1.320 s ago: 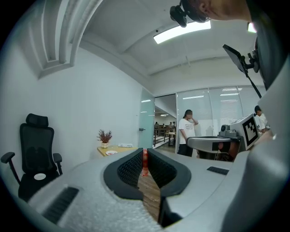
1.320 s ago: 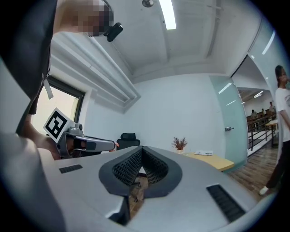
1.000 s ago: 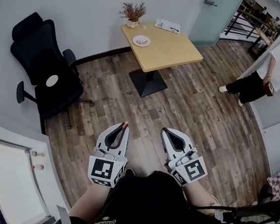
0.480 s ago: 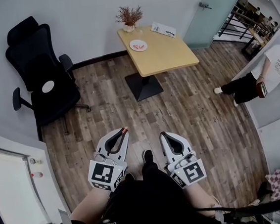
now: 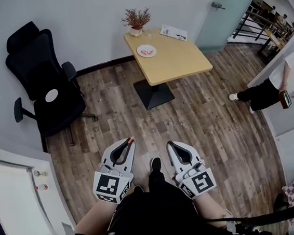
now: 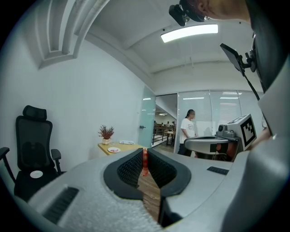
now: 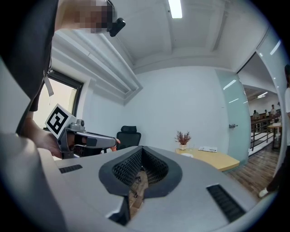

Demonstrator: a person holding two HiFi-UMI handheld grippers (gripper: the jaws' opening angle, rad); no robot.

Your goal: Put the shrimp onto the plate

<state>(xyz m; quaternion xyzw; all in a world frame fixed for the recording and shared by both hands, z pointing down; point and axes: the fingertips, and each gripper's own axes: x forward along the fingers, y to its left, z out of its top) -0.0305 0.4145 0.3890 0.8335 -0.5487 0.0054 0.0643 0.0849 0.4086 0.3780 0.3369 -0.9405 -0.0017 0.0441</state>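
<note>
Left gripper pinches shrimp at its tips; right gripper closed, empty.
Shrimp judged light, likely slippery: grip mid-body, gently; plate well apart.

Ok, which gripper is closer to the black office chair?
Left. The left gripper, holding the shrimp, is on the chair's side; the right gripper lies beyond it, farther from the chair.
</note>
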